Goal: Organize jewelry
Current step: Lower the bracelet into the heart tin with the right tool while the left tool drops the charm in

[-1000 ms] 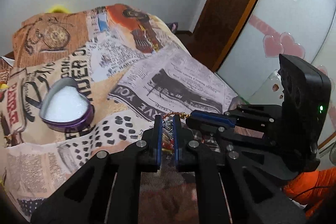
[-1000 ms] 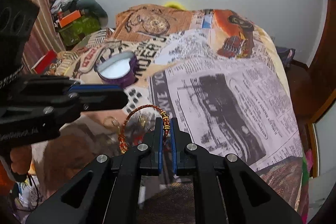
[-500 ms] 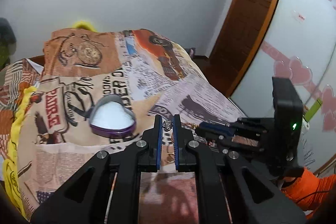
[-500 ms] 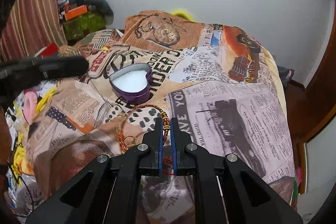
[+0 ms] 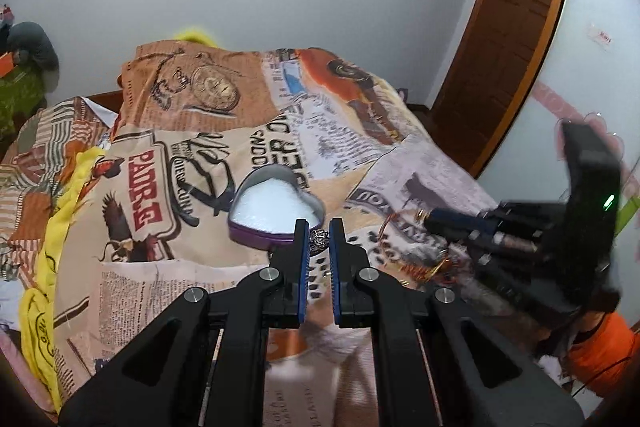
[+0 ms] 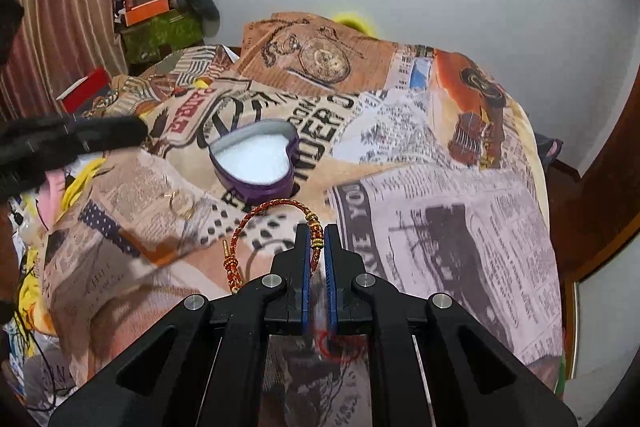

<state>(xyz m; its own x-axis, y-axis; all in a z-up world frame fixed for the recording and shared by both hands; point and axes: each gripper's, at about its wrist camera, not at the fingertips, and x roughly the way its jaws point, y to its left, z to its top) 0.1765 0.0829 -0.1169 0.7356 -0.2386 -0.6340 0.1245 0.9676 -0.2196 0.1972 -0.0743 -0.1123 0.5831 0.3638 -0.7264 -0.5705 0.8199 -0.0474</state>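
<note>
A purple heart-shaped tin [image 5: 274, 211] with white lining lies open on the printed bedspread; it also shows in the right wrist view [image 6: 256, 163]. My left gripper [image 5: 319, 239] is shut on a small silver ring [image 5: 319, 239], held just in front of the tin's near rim. My right gripper [image 6: 316, 245] is shut on a red and gold braided bracelet [image 6: 272, 211], held above the bed short of the tin. The right gripper shows at the right of the left wrist view [image 5: 460, 223]. Gold hoop earrings [image 6: 182, 205] lie on the bedspread left of the bracelet.
The bedspread [image 6: 440, 187] covers a bed that drops off at the right toward a wooden door [image 5: 492, 59]. A cluttered shelf with boxes [image 6: 156, 23] stands at the back left. A red thread [image 6: 340, 343] lies on the bed near me.
Both grippers have lifted and moved toward the heart tin with their jewelry. The left gripper's ring now hangs close to the tin's near rim.
</note>
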